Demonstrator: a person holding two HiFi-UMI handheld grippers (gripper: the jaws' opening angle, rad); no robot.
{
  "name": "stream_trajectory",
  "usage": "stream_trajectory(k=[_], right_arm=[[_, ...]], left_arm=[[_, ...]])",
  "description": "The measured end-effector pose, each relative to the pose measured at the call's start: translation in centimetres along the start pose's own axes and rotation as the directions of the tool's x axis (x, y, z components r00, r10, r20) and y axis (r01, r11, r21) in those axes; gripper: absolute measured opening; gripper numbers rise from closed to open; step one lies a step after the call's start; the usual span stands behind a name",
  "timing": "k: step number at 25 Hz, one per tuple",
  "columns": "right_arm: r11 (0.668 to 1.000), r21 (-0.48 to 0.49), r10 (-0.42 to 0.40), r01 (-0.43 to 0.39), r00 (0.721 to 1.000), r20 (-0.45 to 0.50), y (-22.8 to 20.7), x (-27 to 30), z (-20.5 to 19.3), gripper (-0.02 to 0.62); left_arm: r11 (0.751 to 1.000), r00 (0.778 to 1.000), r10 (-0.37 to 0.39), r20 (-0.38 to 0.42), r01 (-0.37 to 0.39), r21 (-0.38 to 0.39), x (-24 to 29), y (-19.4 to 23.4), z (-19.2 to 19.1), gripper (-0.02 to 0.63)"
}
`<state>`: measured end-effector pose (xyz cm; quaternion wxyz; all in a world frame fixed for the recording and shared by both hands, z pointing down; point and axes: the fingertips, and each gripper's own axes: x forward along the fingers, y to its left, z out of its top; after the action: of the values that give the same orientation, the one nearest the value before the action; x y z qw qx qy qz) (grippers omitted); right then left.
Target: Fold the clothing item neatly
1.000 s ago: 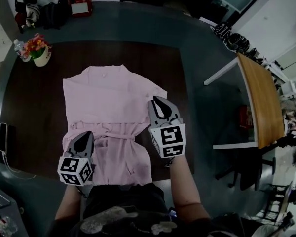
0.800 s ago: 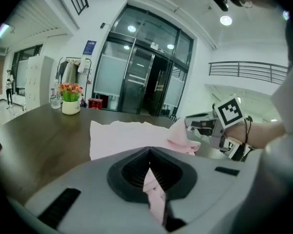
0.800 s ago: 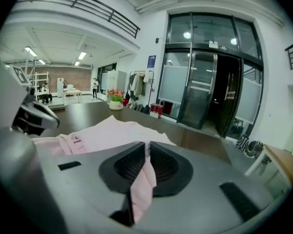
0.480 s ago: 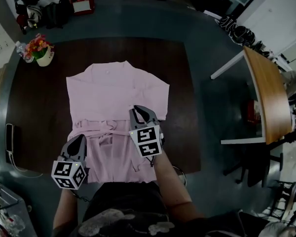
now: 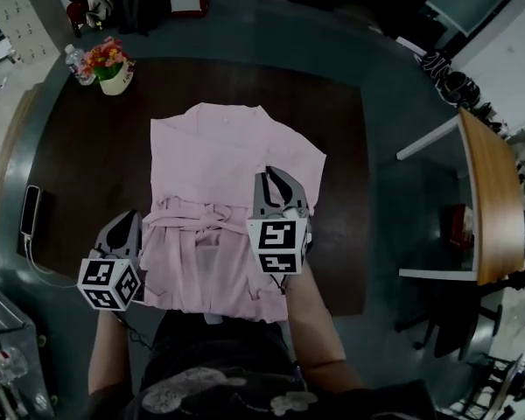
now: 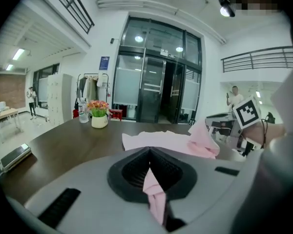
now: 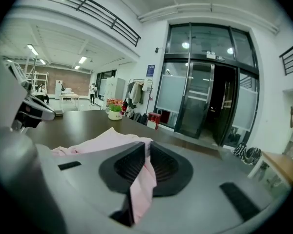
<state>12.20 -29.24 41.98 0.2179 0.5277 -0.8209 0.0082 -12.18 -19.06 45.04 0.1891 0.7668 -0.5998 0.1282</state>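
A pink garment (image 5: 219,160) lies spread on the dark brown table (image 5: 79,156), collar at the far side, a tied belt across its waist. My left gripper (image 5: 125,226) is at the garment's near-left edge, shut on a pinch of pink cloth, which shows between its jaws in the left gripper view (image 6: 150,172). My right gripper (image 5: 277,179) hovers over the garment's right half. It is shut on a pink fold that hangs between its jaws in the right gripper view (image 7: 146,155). The rest of the garment (image 7: 100,141) trails to the left behind it.
A flower pot (image 5: 112,66) and a bottle (image 5: 73,59) stand at the table's far left corner. A phone (image 5: 29,210) with a cable lies at the left edge. A light wooden table (image 5: 490,199) stands off to the right.
My right gripper has carried its fold from the garment's right edge inward over the cloth. The left gripper has drifted outward to the left edge. The head view has shifted.
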Motion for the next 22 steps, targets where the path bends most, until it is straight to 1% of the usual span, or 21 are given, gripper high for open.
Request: stream_trajectory(k=[3,7,9,12,15,17,19,21,22], right_arm=[[1.0,0.006,0.01,-0.01,1.0,0.026,1.5,1.0,2.2,0.023],[1.0,-0.014,0.022,-0.021,0.998,0.053,5.3,3.0,5.1,0.023],[0.999,-0.032,0.035,-0.034,0.998,0.047,7.9,4.3,5.8,0.023],[0.995,-0.087,0.048,-0.047,0.999,0.011,11.8,6.5,5.8,0.023],[0.985,-0.143,0.088,-0.093,0.995,-0.041,15.9,8.8,4.3,0.023],[0.968,-0.211,0.114,-0.133,0.988,-0.102,18.4,10.2,2.2,0.023],[0.944,-0.264,0.154,-0.197,0.973,-0.173,20.6,11.3,-0.3,0.025],[0.923,-0.278,0.206,-0.267,0.952,-0.228,22.6,11.6,-2.3,0.028],[0.915,-0.274,0.23,-0.295,0.942,-0.246,23.4,11.5,-2.9,0.042]], left_arm=[[1.0,1.0,-0.008,0.021,0.009,-0.014,0.3,2.3,0.9,0.009],[0.998,0.998,-0.063,0.004,0.063,0.008,1.2,4.7,1.4,0.009],[0.996,0.996,-0.089,0.0,0.089,0.014,1.6,6.1,1.6,0.009],[0.992,0.992,-0.129,-0.011,0.128,-0.016,2.3,8.2,1.3,0.009],[0.989,0.99,-0.142,-0.018,0.142,-0.033,2.6,10.6,0.9,0.009],[0.99,0.99,-0.139,-0.017,0.139,-0.041,2.9,12.3,0.7,0.009],[0.99,0.991,-0.134,-0.019,0.133,-0.051,3.2,13.7,0.5,0.009],[0.99,0.991,-0.129,-0.026,0.127,-0.06,3.4,14.8,0.0,0.009],[0.99,0.991,-0.129,-0.031,0.127,-0.066,3.4,15.1,-0.3,0.009]])
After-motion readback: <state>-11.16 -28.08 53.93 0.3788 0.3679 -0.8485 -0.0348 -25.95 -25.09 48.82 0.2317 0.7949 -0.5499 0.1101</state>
